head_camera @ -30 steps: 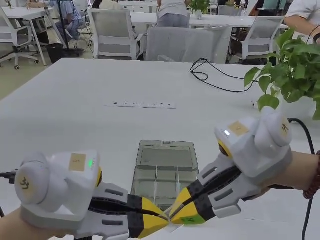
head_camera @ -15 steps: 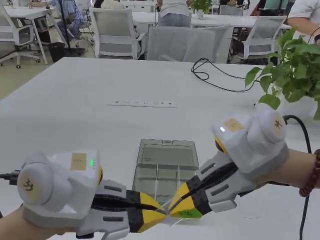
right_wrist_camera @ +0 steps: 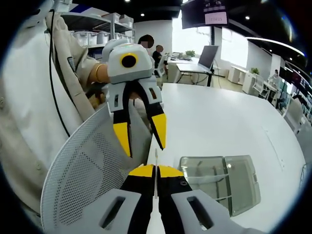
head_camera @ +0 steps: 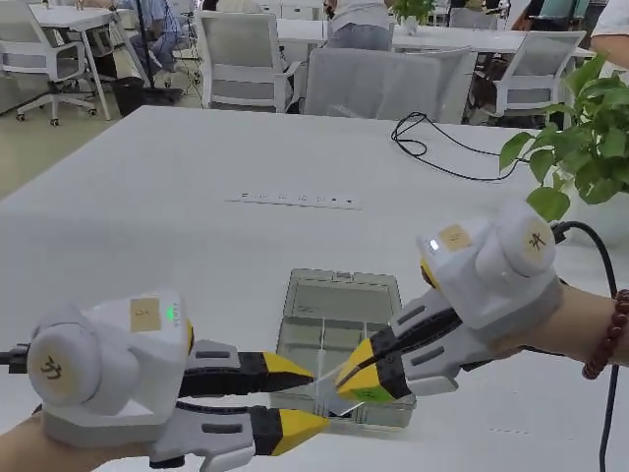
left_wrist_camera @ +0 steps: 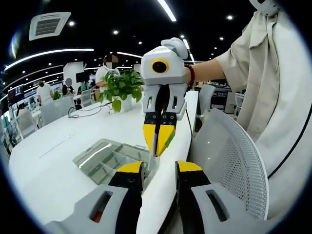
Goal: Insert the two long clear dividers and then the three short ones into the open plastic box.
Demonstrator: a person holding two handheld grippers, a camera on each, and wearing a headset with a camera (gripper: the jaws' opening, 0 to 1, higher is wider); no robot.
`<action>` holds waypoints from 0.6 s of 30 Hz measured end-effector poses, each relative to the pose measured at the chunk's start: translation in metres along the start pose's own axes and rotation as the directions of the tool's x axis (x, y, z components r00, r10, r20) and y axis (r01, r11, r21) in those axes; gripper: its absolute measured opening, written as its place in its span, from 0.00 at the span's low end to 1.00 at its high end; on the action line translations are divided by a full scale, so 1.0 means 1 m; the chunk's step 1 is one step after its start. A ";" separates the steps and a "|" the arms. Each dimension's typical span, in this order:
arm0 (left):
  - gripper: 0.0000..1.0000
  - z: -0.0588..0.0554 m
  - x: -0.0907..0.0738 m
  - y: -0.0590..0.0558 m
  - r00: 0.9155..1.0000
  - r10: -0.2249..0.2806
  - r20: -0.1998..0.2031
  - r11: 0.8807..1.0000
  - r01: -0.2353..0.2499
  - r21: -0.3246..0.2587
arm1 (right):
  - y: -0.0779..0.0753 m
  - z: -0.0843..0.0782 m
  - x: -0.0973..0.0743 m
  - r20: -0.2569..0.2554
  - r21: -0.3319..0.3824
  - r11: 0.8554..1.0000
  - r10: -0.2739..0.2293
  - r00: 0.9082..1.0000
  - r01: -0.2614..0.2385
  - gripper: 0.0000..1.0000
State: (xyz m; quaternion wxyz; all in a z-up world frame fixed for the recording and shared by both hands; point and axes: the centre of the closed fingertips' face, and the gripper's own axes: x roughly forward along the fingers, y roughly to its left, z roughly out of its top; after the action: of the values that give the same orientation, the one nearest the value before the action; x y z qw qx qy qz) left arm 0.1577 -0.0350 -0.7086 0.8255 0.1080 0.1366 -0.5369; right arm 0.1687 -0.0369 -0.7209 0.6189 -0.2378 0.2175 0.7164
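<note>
Your left gripper (head_camera: 316,398) has let go. A second ago, and half a second ago, its yellow tips were pinched together against the tips of your right gripper (head_camera: 344,385). Now its jaws stand spread, one above the other in the head view. Your right gripper has kept its hold, its jaws clenched on a thin clear plastic divider (right_wrist_camera: 156,158), which you see edge-on in the right gripper view. The whole head view has also shifted, but that is your head moving, not the things on the bench.

The divider sits in the right gripper's tips over the near end of the open clear plastic box (head_camera: 339,329). The box lies flat on the white bench (head_camera: 147,226) with its lid folded back on the far side. Compartment walls already show inside it.

The released left jaws are the closest thing to the divider. In the left gripper view the clear strip hangs just ahead of the gap between them, and you cannot tell whether either jaw touches it.

A white mesh chair back (left_wrist_camera: 234,161) stands close behind both grippers. Further off on the bench are a leafy green potted plant (head_camera: 580,147), a looped black cable (head_camera: 442,147) and a flush strip of sockets (head_camera: 295,200), all well apart from the box.
</note>
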 end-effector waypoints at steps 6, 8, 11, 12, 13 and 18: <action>0.36 0.000 -0.004 0.010 0.998 0.066 0.022 0.997 -0.066 -0.029 | -0.017 -0.001 0.004 -0.015 0.001 0.999 -0.045 0.999 0.045 0.02; 0.40 -0.001 -0.006 0.014 0.996 0.087 0.021 0.995 -0.086 -0.042 | -0.023 -0.002 0.005 -0.023 0.001 0.998 -0.062 0.998 0.062 0.02; 0.47 -0.003 -0.008 0.021 0.990 0.140 0.018 0.988 -0.139 -0.074 | -0.034 -0.003 0.007 -0.031 0.009 0.996 -0.091 0.995 0.091 0.02; 0.50 -0.005 -0.008 0.023 0.988 0.150 0.018 0.986 -0.149 -0.079 | -0.038 -0.005 0.007 -0.040 0.011 0.994 -0.104 0.994 0.105 0.02; 0.52 -0.006 -0.008 0.023 0.987 0.158 0.019 0.984 -0.156 -0.080 | -0.041 -0.005 0.008 -0.041 0.012 0.994 -0.110 0.993 0.110 0.02; 0.60 -0.010 -0.011 0.033 0.976 0.218 0.001 0.972 -0.217 -0.088 | -0.058 -0.008 0.011 -0.059 0.019 0.988 -0.151 0.987 0.153 0.02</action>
State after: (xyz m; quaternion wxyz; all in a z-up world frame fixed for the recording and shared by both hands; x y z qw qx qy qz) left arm 0.1823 -0.0096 -0.7135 0.8839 0.0831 0.1431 -0.4375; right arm 0.2259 -0.0253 -0.7352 0.6679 -0.2670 0.2247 0.6574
